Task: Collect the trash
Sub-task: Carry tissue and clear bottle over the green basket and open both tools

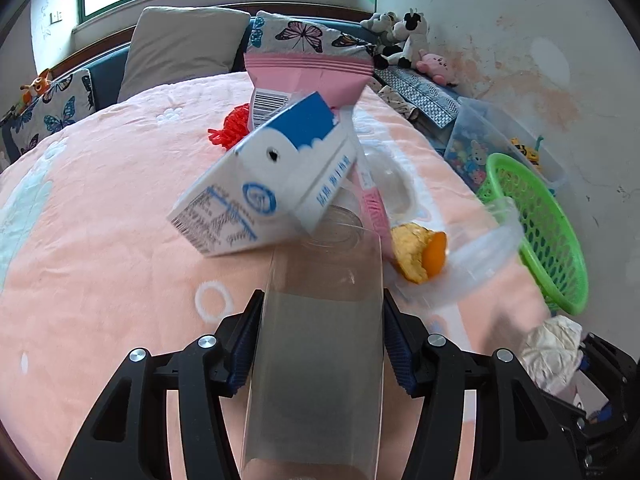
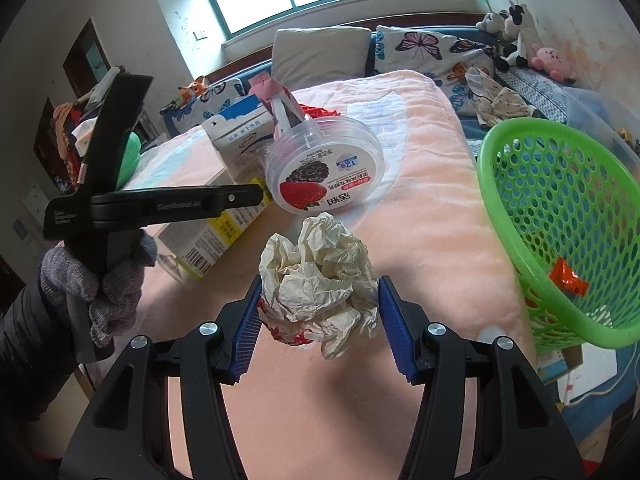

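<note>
Right wrist view shows the green basket (image 2: 560, 208) beside the pink bed (image 2: 432, 248), with only an orange wrapper (image 2: 570, 280) inside, so most trash is not collected yet. A milk carton (image 1: 260, 184), a clear yogurt tub (image 2: 324, 172) and an orange peel (image 1: 420, 254) lie on the bed. The left gripper (image 1: 322, 344) squeezes a clear plastic box (image 1: 316, 360). The right gripper (image 2: 320, 320) squeezes a crumpled paper ball (image 2: 316, 276), near the basket.

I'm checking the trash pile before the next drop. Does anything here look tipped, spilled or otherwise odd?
Yes. The blue-and-white milk carton sits tilted, propped on the clear box in the left gripper. An orange peel lies loose on the blanket. The green basket leans on its side off the bed's edge.
</note>
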